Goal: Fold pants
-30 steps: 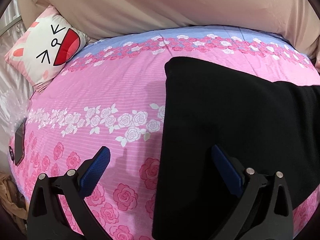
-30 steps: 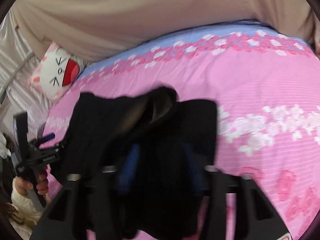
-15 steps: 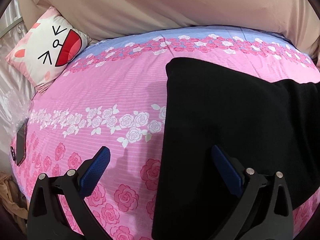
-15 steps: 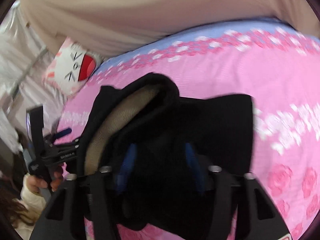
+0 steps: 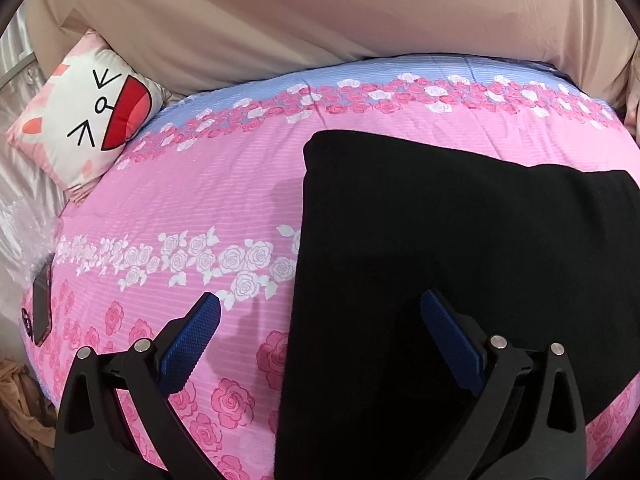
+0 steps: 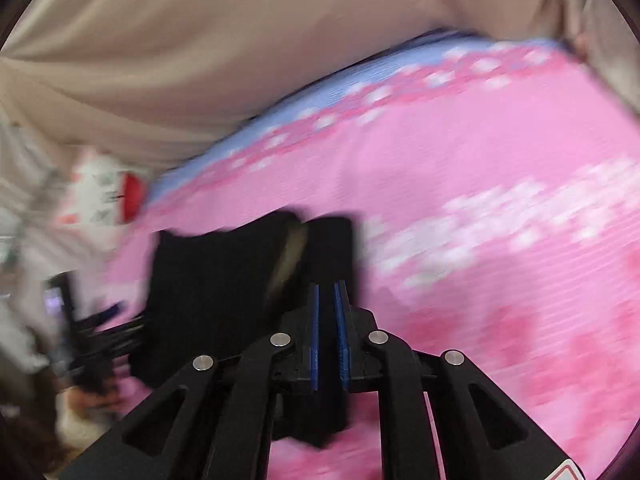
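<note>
Pants (image 5: 460, 260), black, lie folded on the bed (image 5: 200, 200), spread ahead of the left gripper (image 5: 320, 328) and running under its right finger; from the right gripper (image 6: 327, 304) they sit ahead and to its left, one edge curled up so a pale lining shows. The left gripper stands wide, nothing between its blue pads (image 5: 192, 340), one finger over the rose-print cover and the other over the cloth. The right gripper is nearly closed, a thin gap between its pads, and the jaws are opening; the view is blurred, but no cloth appears to be pinched there.

The step in hand looks like letting go after a fold and tidying. To do it well, I would let the right jaws part fully before drawing away, so no fabric trails, then press the curled edge down flat and square it with the layer beneath. The left gripper could steady the near edge meanwhile.

Farther off to the left gripper's left, a cat-face cushion (image 5: 88, 116) leans by the beige curtain (image 5: 320, 12), and a phone (image 5: 40, 304) lies at the bed's edge.
</note>
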### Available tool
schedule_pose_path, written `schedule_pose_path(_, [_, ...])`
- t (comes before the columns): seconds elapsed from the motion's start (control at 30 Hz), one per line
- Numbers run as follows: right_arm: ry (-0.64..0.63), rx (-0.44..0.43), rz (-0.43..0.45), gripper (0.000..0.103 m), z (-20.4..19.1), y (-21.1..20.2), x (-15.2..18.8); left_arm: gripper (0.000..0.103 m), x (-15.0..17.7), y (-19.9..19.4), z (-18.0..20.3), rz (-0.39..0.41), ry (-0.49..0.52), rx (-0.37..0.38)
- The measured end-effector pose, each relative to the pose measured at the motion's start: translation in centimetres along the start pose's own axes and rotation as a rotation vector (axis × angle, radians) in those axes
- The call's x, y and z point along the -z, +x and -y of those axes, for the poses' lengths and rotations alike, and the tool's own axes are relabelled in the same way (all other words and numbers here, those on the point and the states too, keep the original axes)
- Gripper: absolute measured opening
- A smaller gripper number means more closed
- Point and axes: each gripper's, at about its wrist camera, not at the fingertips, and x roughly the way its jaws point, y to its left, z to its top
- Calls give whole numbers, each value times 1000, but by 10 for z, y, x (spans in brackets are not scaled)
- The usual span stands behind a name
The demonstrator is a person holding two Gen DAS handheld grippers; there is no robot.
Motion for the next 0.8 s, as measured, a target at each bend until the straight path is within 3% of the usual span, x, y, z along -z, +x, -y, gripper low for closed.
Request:
schedule_pose_path(0.03, [-19, -16, -7, 53, -7, 4, 0, 98, 0, 0, 0, 0, -1, 0])
schedule_pose_path(0.07, [-34, -30, -8, 67, -13, 8, 0, 98, 0, 0, -1, -2, -3, 2])
schedule_pose_path(0.1, [-67, -41, -9, 73, -22, 17, 0, 98, 1, 1, 0, -3, -5, 4])
schedule_pose_path(0.17, [-127, -21, -73, 72, -38, 47, 0, 98, 2, 3, -2, -8, -12, 2])
schedule_pose_path(0.2, [-141, -5, -91, 63, -42, 62, 2, 98, 1, 4, -4, -9, -15, 1])
schedule_pose_path(0.23, [-152, -1, -120, 32, -46, 76, 3, 98, 2, 6, -6, -10, -20, 0])
schedule_pose_path(0.3, [-175, -13, -106, 17, -60, 77, -1, 98, 0, 7, -8, -13, -26, -5])
schedule_pose_path(0.4, [-221, -97, 24, 16, -86, 25, -14, 98, -8, -6, -13, 32, -35, -25])
schedule_pose_path(0.47, [-250, -101, 63, 16, -89, 7, -18, 98, -13, -11, -16, 58, -38, -40])
schedule_pose_path(0.5, [-252, -70, 53, 19, -82, 12, -18, 98, -13, -5, -15, 47, -32, -47])
schedule_pose_path(0.53, [-250, -24, 14, 32, -71, 27, -16, 98, -13, 1, -14, 34, -28, -48])
schedule_pose_path(0.6, [-181, 111, -101, 35, -38, 61, -5, 98, -9, 17, -10, -2, -22, -64])
schedule_pose_path(0.67, [-57, 8, -80, 34, -13, 49, 5, 98, -7, 17, -14, 5, -44, -36])
schedule_pose_path(0.7, [-41, 6, -36, 34, -9, 31, 10, 98, -8, 15, -16, 5, -46, -35])
schedule_pose_path(0.8, [-50, 103, 37, 40, 3, -9, 30, 98, -7, 6, -26, 12, -58, -37])
